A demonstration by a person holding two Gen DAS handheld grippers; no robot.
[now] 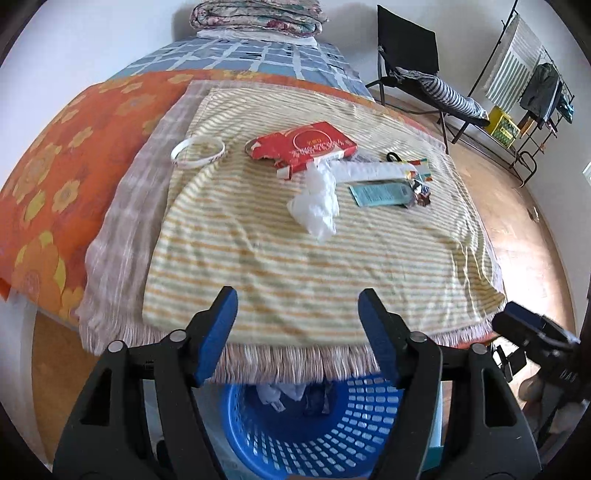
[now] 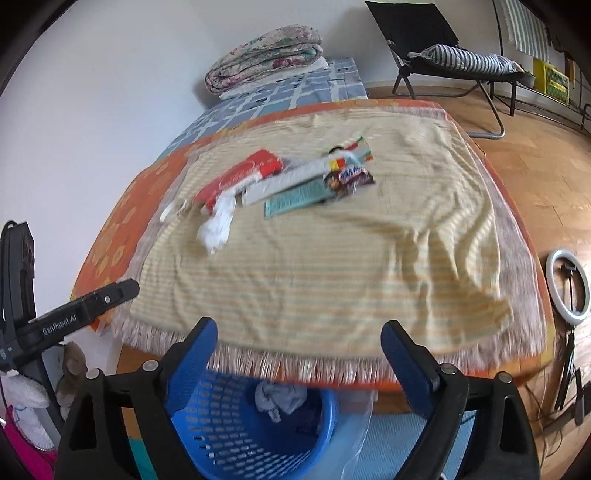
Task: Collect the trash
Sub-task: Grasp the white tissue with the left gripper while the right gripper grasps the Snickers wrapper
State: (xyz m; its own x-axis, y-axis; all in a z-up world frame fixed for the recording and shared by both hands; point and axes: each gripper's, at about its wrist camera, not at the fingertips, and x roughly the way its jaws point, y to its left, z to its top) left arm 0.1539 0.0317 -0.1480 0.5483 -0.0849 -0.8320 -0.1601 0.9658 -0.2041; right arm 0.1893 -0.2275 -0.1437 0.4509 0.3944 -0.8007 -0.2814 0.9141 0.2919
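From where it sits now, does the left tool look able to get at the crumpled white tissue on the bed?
Probably yes. The left tool is open and empty, and only bare striped blanket lies between it and the crumpled white tissue.

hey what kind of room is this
Most likely a bedroom. There's a bed with a folded quilt at its far end, and a clothes rack with hanging garments along the wall.

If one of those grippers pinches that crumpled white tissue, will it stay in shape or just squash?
The crumpled white tissue will probably squash flat: its folds look soft and loose. It seems very light, so a push would likely slide it along the striped cloth rather than roll it.
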